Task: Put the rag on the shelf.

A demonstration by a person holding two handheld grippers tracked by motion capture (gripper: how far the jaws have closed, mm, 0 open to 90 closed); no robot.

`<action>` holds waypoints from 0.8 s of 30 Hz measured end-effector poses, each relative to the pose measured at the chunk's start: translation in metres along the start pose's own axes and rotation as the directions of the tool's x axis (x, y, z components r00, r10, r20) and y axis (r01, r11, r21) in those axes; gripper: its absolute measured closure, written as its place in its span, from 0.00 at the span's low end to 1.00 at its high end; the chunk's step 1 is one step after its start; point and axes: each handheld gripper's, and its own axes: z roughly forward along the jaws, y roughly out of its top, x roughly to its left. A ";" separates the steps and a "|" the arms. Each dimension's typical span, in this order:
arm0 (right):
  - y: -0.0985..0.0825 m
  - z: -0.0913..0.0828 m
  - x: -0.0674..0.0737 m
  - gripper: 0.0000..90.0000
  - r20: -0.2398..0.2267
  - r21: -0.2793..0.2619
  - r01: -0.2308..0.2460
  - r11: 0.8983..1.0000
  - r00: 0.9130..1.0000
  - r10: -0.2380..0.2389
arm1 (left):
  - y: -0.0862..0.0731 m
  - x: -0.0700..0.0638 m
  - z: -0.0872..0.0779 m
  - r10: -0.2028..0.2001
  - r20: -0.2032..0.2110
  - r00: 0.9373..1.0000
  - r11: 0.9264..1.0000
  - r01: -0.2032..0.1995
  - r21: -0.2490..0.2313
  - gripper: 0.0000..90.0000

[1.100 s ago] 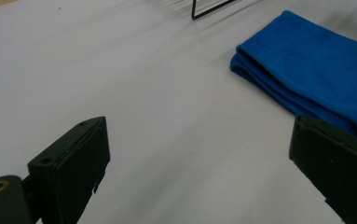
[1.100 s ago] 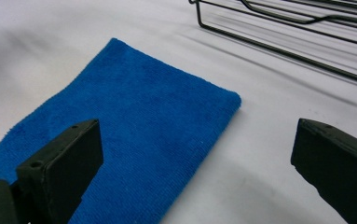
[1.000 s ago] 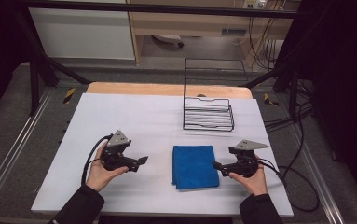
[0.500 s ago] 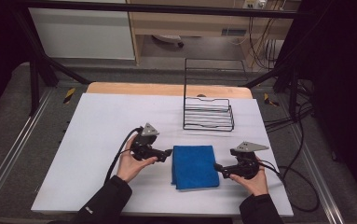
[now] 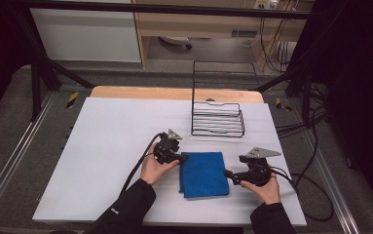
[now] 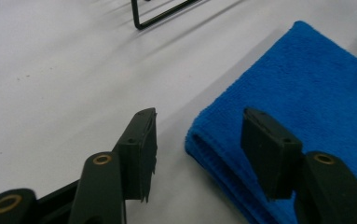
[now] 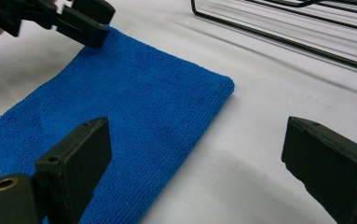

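My left gripper [image 5: 183, 157] sits at the nine o'clock edge of the folded blue towel [image 5: 202, 174], at its far corner. Its jaws have just been closing but stand apart: in the left gripper view one jaw hangs over the bare table and the other over the towel's folded edge [image 6: 223, 154], neither pressing. My right gripper [image 5: 228, 174] waits at the towel's three o'clock edge, jaws wide, nothing held. The right gripper view shows the towel's terry weave [image 7: 139, 107] and my left gripper [image 7: 80, 21] at eleven o'clock. The high view shows the wire rack [image 5: 217, 118] at twelve o'clock of the towel, on the white table [image 5: 106, 141]. I can read no writing anywhere.
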 end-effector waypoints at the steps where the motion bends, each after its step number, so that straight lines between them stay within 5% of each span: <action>1: 0.000 0.000 0.000 0.10 -0.001 0.003 -0.001 1.000 1.000 0.001 | 0.000 0.001 0.001 0.001 -0.003 1.000 1.000 -0.001 0.003 0.55; 10: 0.001 0.001 -0.002 0.12 0.004 0.011 -0.005 1.000 1.000 0.005 | 0.000 0.003 0.013 0.000 0.023 1.000 1.000 -0.001 0.029 0.71; 24: 0.008 0.008 -0.009 0.18 0.024 -0.003 -0.050 0.999 0.998 0.050 | 0.000 0.005 0.017 -0.003 0.057 0.998 0.999 0.001 0.035 0.80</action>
